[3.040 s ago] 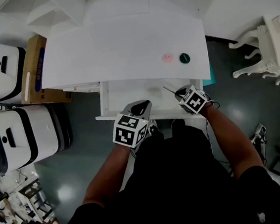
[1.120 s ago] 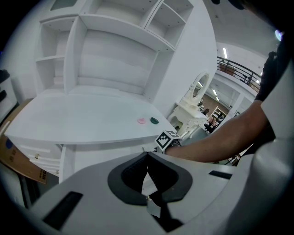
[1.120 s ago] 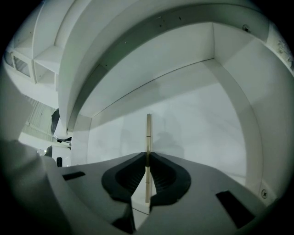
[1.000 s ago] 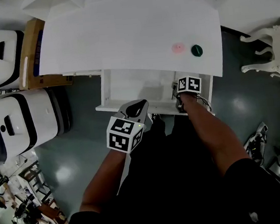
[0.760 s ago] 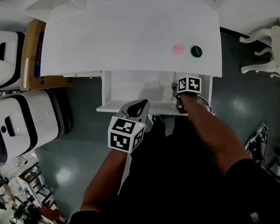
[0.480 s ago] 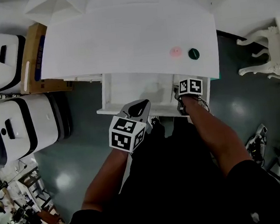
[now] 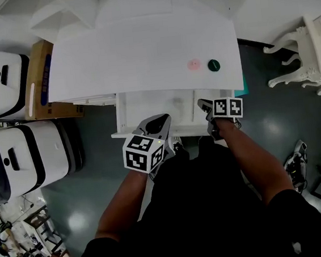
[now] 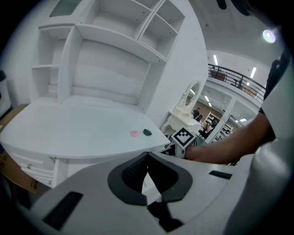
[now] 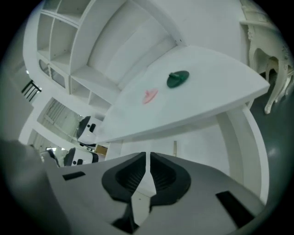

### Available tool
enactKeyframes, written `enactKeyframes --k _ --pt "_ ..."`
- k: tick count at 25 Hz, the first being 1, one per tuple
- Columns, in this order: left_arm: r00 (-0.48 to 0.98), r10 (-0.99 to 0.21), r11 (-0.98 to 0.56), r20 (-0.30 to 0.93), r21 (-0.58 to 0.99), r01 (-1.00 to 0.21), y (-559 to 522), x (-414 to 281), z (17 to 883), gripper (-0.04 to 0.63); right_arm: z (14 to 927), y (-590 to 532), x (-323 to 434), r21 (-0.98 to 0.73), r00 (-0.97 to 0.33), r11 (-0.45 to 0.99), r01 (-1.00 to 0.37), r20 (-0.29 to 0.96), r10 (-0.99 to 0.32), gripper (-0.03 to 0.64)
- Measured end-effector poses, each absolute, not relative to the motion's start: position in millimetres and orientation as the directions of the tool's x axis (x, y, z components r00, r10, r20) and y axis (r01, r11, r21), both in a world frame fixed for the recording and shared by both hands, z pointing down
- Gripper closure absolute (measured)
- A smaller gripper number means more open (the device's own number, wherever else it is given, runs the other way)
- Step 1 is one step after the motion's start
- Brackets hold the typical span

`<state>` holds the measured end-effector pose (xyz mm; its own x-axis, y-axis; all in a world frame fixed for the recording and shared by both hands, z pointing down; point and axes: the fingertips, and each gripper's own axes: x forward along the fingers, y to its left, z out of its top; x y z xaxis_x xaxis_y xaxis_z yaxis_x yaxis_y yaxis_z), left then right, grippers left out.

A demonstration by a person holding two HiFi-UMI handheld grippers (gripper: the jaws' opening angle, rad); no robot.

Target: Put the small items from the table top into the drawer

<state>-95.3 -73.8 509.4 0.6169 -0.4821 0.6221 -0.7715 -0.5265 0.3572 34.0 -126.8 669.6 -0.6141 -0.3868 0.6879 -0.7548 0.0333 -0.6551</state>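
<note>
With my left tool (image 7: 160, 121) and right tool (image 7: 204, 104) both closed and empty at the open drawer (image 7: 146, 105), the pink piece (image 7: 193, 65) and green piece (image 7: 214, 65) sit side by side right of centre on the table (image 7: 124, 54), probably light, hard and low, so I'd pinch each across its rim.

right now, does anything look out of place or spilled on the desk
Nothing stands out: the pink item and green item lie close together on the table top, and the drawer below is open. No spill or damage shows.
</note>
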Motion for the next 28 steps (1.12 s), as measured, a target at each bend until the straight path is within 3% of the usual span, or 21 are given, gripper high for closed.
enactKeyframes --k 6,13,21,28 --pt "0.655 -0.510 -0.538 0.557 0.387 -0.748 -79.3 -84.5 489.6 0.592 570.1 -123.7 36.1 -0.707 -0.711 0.233 -0.667 0.511 -0.484 0.580" --pt "0.685 -0.502 -0.581 0.528 0.381 -0.719 -86.5 -79.8 472.9 0.592 483.4 -110.0 47.4 -0.560 -0.717 0.460 -0.689 0.433 -0.546 0.589" --pt "0.693 -0.505 -0.654 0.515 0.296 -0.697 -86.7 -60.8 457.5 0.592 438.5 -93.5 69.3 -0.363 -0.653 0.542 -0.757 0.421 -0.629 0.589" --pt "0.734 -0.490 -0.676 0.470 0.328 -0.660 -90.1 -42.1 445.0 0.592 437.9 -82.0 87.7 -0.298 -0.588 0.508 -0.808 0.445 -0.675 0.588"
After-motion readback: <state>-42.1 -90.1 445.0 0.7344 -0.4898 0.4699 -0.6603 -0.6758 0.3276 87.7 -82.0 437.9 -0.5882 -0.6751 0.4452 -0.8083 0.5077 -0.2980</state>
